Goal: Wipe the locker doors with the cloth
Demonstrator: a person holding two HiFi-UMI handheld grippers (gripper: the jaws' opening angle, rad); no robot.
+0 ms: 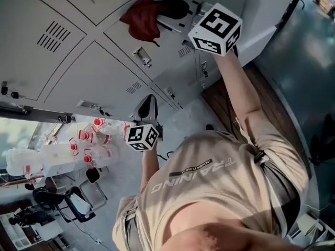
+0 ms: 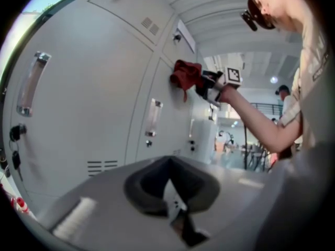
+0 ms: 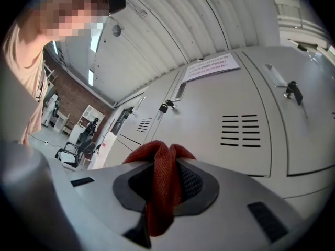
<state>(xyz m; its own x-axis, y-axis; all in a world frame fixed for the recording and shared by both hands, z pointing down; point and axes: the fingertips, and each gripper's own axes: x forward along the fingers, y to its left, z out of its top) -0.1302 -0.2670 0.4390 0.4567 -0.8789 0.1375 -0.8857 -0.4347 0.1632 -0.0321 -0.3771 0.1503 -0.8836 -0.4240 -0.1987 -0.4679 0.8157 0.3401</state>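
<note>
The right gripper [image 1: 180, 9] is clamped on the red cloth [image 1: 142, 15], pressed against the grey metal locker doors [image 1: 104, 67]. The left gripper [image 2: 170, 179] hangs lower, jaws together, holding nothing. An office chair [image 1: 77, 205] stands on the pale floor [image 1: 118, 187].

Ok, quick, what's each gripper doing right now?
Left gripper: closed, holding nothing.
Right gripper: closed on the red woven cloth.
</note>
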